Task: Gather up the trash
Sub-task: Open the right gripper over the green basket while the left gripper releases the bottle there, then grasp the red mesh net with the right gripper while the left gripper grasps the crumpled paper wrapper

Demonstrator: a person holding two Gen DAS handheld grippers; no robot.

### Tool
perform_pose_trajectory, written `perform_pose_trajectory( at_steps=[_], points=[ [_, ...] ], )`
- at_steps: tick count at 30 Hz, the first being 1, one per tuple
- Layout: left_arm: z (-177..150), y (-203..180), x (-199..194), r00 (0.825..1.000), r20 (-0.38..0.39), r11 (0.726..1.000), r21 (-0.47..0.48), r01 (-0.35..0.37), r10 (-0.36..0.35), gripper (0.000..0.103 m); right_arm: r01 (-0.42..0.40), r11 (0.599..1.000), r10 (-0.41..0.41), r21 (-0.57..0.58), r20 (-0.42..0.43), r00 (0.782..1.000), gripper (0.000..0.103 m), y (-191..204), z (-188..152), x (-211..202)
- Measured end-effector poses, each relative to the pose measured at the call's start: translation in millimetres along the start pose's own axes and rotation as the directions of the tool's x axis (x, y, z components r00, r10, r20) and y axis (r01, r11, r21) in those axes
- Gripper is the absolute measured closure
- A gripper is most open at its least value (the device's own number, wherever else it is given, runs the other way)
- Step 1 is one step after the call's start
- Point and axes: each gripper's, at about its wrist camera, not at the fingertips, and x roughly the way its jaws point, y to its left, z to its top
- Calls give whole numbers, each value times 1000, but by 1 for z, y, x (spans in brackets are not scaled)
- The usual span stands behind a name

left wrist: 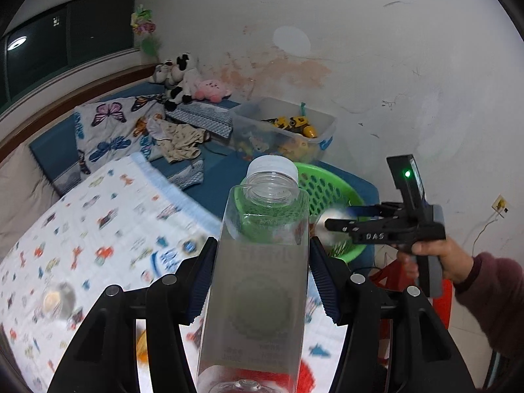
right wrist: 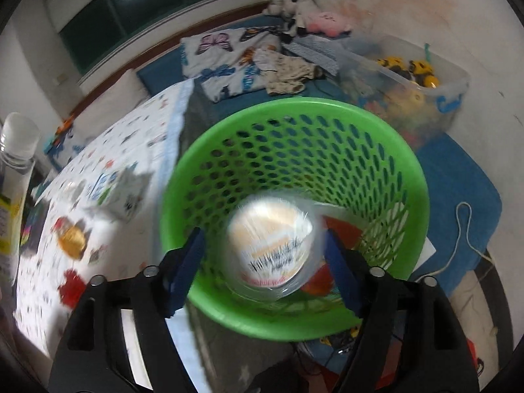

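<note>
My left gripper [left wrist: 262,255] is shut on a clear plastic bottle [left wrist: 262,262] with a white cap, held above the patterned bedspread and pointing at the green mesh basket [left wrist: 327,190]. My right gripper [right wrist: 263,255] is over the green basket [right wrist: 294,163] with its jaws spread. A clear cup with a white and orange printed lid [right wrist: 271,245] is blurred between the jaws, apart from the pads, above the basket's inside. The right gripper [left wrist: 334,224] also shows in the left wrist view, over the basket rim.
More litter lies on the bedspread: a small carton [right wrist: 124,193], a gold wrapper [right wrist: 70,237], a clear lidded cup [left wrist: 55,299]. A clear toy bin [left wrist: 288,131], soft toys [left wrist: 183,78] and clothes [left wrist: 177,137] lie behind. A red stool [left wrist: 393,275] stands below the basket.
</note>
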Motion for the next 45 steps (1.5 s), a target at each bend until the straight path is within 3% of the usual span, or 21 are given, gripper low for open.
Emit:
perform_pose_trajectory(
  at_steps=[7,17,25,27,33,39,45],
  points=[
    [30,-14,51,998,-60,999,-5,33,-33,48,-22,998,21,53,21,1000,25,-18,-3,-8],
    [56,-40,123,986,-153,997,-28,68,-72,48,2,1000,0,-25,73,997,25,-13,-17,-30],
    [64,-47,158,975,-198,993,-82,81,-96,45,-14,999,17,-41,86,996,24,-10,-29,-40],
    [64,-48,157,977,-191,993,-87,80,-95,38,-15,999,19,-47,87,996,25,-7,-32,-42],
    [56,-35,131,986,-150,994,-98,55,-70,38,-51,996,57,-68,88,995,25,8,-39,-48],
    [38,-11,83,997,-76,993,-114,-30,22,24,-105,986,114,-132,64,991,24,42,-50,-52],
    [15,17,38,993,-26,983,-142,-116,114,18,-174,964,182,-203,21,983,24,82,-63,-50]
  ],
)
